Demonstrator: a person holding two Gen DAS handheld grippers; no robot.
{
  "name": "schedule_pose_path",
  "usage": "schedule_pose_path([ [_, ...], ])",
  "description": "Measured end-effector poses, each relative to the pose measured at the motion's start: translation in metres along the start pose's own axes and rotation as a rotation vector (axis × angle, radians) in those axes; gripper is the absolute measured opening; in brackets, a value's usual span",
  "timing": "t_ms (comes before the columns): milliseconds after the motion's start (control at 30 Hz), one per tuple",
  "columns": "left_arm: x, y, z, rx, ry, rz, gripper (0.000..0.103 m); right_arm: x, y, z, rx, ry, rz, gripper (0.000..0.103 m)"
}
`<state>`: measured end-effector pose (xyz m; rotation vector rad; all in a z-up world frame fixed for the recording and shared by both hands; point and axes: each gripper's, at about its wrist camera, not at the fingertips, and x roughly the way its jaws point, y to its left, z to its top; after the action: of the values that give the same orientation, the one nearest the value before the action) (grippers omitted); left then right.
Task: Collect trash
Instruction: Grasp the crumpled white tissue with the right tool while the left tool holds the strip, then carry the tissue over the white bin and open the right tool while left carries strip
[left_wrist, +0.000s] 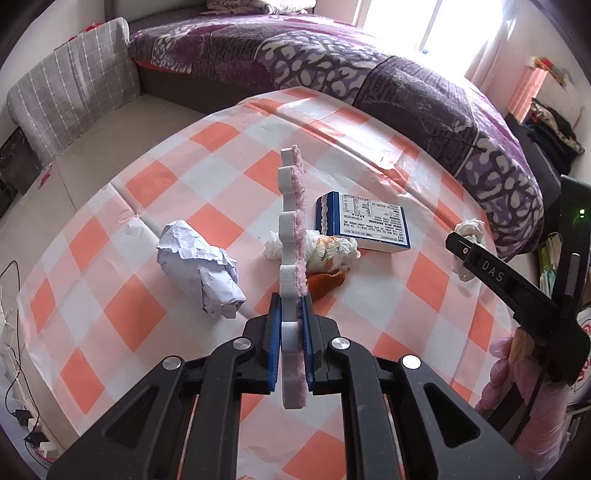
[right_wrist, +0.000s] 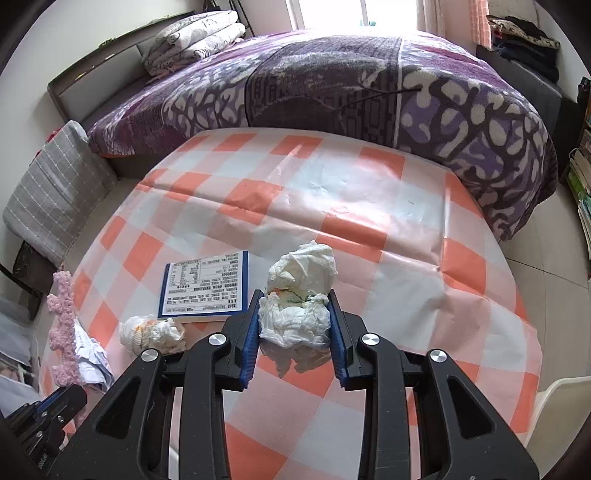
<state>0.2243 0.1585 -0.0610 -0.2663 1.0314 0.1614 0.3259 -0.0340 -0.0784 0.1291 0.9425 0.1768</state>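
My left gripper (left_wrist: 293, 314) is shut on a flat white and pink scalloped foam strip (left_wrist: 293, 221), held upright on edge above the checked table; the strip also shows in the right wrist view (right_wrist: 62, 321). My right gripper (right_wrist: 293, 325) is shut on a crumpled white tissue wad (right_wrist: 299, 291), just above the table. On the table lie a crumpled white paper ball (left_wrist: 199, 262), a stained tissue wad (left_wrist: 325, 251) (right_wrist: 153, 332), an orange peel piece (left_wrist: 327, 282) and a blue and white box (left_wrist: 365, 223) (right_wrist: 205, 288).
The table carries an orange and white checked cloth (right_wrist: 369, 206). A bed with a purple blanket (right_wrist: 332, 85) stands behind it. A grey checked cushion (left_wrist: 70, 88) is at the left. Cables (left_wrist: 14, 369) lie on the floor at the left.
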Motion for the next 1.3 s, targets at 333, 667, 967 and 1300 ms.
schedule_pose_path([
  [333, -0.038, -0.011, 0.001, 0.014, -0.088, -0.030, 0.011, -0.065, 0.004, 0.000, 0.007, -0.088, 0.049, 0.031],
  [667, -0.071, -0.026, -0.004, 0.035, -0.160, -0.068, 0.011, -0.134, 0.003, -0.017, -0.011, -0.157, 0.049, 0.031],
  [967, -0.081, -0.039, -0.012, 0.067, -0.186, -0.083, 0.011, -0.165, -0.020, -0.036, -0.006, -0.170, 0.010, 0.031],
  [1300, -0.075, -0.065, -0.023, 0.126, -0.186, -0.076, 0.011, -0.164, -0.054, -0.061, 0.051, -0.148, 0.016, 0.031],
])
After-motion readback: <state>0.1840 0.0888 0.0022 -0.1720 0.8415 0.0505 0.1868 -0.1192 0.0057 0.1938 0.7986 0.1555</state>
